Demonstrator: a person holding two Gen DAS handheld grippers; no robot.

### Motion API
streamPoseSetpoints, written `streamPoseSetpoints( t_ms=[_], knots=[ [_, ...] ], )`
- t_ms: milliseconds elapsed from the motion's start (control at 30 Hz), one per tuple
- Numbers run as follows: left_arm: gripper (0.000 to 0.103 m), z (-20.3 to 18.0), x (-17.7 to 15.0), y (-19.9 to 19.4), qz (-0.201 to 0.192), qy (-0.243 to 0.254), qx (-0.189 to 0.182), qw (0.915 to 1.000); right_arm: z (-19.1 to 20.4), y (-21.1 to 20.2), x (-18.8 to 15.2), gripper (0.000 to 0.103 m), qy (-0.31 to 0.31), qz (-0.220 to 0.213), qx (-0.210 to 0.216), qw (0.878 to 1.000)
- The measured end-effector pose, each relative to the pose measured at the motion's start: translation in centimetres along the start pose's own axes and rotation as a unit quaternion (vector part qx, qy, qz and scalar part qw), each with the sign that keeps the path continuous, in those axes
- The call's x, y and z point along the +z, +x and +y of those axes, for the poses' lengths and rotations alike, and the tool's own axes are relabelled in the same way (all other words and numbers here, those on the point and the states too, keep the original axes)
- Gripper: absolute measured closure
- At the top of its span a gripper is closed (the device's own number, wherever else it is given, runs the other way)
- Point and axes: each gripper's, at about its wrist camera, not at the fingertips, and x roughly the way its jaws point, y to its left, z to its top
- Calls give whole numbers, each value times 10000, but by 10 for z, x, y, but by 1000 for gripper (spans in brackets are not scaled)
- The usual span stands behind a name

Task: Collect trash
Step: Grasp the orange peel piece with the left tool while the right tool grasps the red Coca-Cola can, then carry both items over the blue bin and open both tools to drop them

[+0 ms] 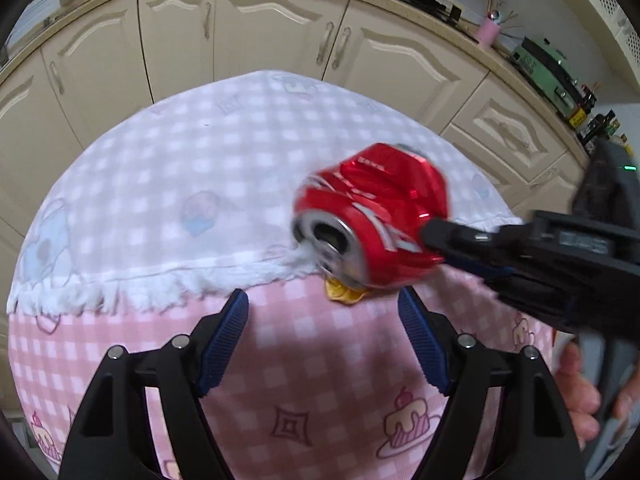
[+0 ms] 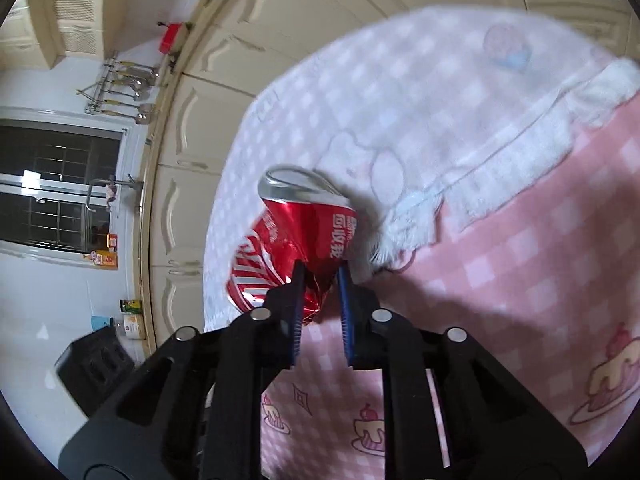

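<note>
- Right tongs (image 2: 320, 276) clamped tight on the crushed red can (image 2: 294, 240), blue-ribbed pads pinching a crumpled fold of it, the can sticking out toward 12 o'clock in the right wrist view.
- From the left wrist view, the right tongs (image 1: 434, 236) reach in from 3 o'clock, gripping the can's side.
- A bare hand (image 1: 576, 392) wraps that tool's handle at 4 o'clock.
- Left tongs (image 1: 322, 312) gape wide, nothing between the pads, pointing steeply down.

The desk (image 1: 100, 360) is covered by a pink checked cloth (image 1: 320, 360). A white checked towel (image 1: 180, 168) with a fringed edge is laid flat upon it.
</note>
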Motion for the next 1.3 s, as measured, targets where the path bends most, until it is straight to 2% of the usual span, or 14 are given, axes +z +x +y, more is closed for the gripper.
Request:
streamPoseSetpoints(
  t_ms=[100,167,300,333,367,400,433,500,633,767,967,1033,1200,1300],
  knots=[
    [28,-8,5,9,81,9,-112,9999,-5,-29,5,89,-139,-366,-153,9991],
    [28,-18,7,15,88,104,0,9999,-11,-46,8,89,-141,-583,-298,9978],
    [28,-29,9,29,227,274,121,9993,-31,-73,12,89,-96,-720,-498,9961],
    [34,-31,9,30,163,334,207,9991,-36,-75,12,89,-67,-723,-533,9959],
    [52,-32,9,30,95,405,428,9982,-44,-80,11,89,-24,-726,-599,9956],
    [62,-31,9,29,47,393,604,9974,-49,-83,10,89,17,-738,-625,9953],
    [64,-29,10,28,44,342,599,9976,-53,-86,10,89,56,-748,-641,9951],
    [64,-23,12,27,73,233,435,9988,-62,-89,9,89,155,-748,-664,9949],
    [64,-22,11,22,66,223,515,9984,-69,-98,4,89,182,-764,-648,9948],
    [64,-45,7,13,29,395,336,9987,-74,-112,-1,89,224,-860,-579,9944],
    [64,-120,-3,4,-54,1086,0,9941,-110,-165,-15,89,417,-1213,-525,9903],
    [64,-157,-7,7,-36,1374,-123,9904,-126,-182,-19,89,546,-1346,-527,9880],
    [64,-254,-30,24,232,2098,-516,9761,-199,-243,-37,89,1157,-1791,-738,9742],
    [64,-317,-53,37,450,2540,-782,9630,-246,-272,-51,89,1517,-1927,-1050,9638]
  ],
)
